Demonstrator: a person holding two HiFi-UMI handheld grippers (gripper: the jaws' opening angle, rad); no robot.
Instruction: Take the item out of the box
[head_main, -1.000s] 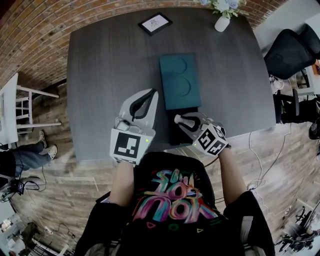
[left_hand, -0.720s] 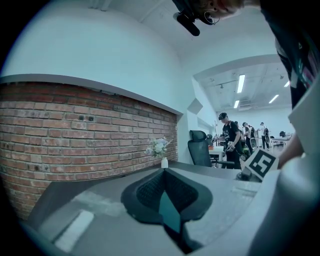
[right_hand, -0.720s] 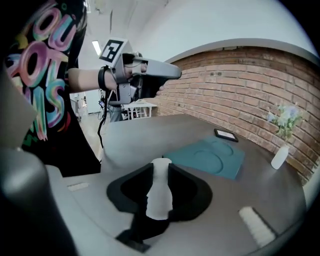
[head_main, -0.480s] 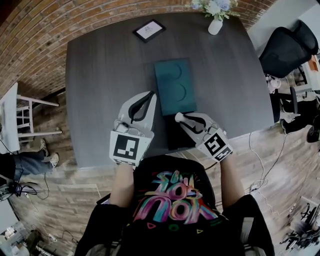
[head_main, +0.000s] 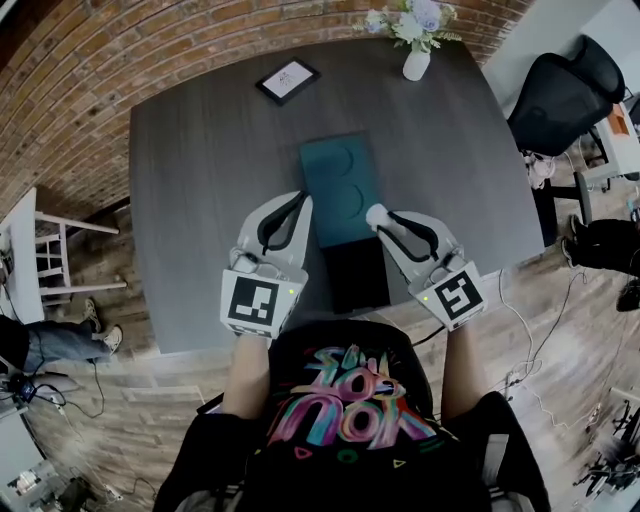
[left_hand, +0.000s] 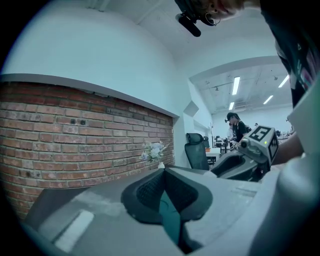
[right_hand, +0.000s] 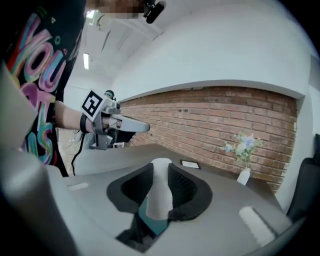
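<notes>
A teal box part (head_main: 340, 190) with two round notches lies mid-table. A black box part (head_main: 357, 277) adjoins it on the near side. My right gripper (head_main: 378, 215) hovers at the teal part's right edge, shut on a small white item (right_hand: 160, 192) that stands up between its pads. The white item (head_main: 377, 212) shows as a round knob at the tips in the head view. My left gripper (head_main: 302, 198) is at the teal part's left edge, its tips together and holding nothing. In the left gripper view a sliver of the teal box part (left_hand: 170, 220) shows below the tips.
A small framed picture (head_main: 287, 80) and a white vase of flowers (head_main: 415, 62) stand at the table's far side. A black office chair (head_main: 560, 100) is at the right, and a white chair (head_main: 30, 250) at the left. The table's near edge runs just behind the black box part.
My right gripper has moved from over the black box part up and to the right, carrying the white item with it. The left gripper has hardly moved.
</notes>
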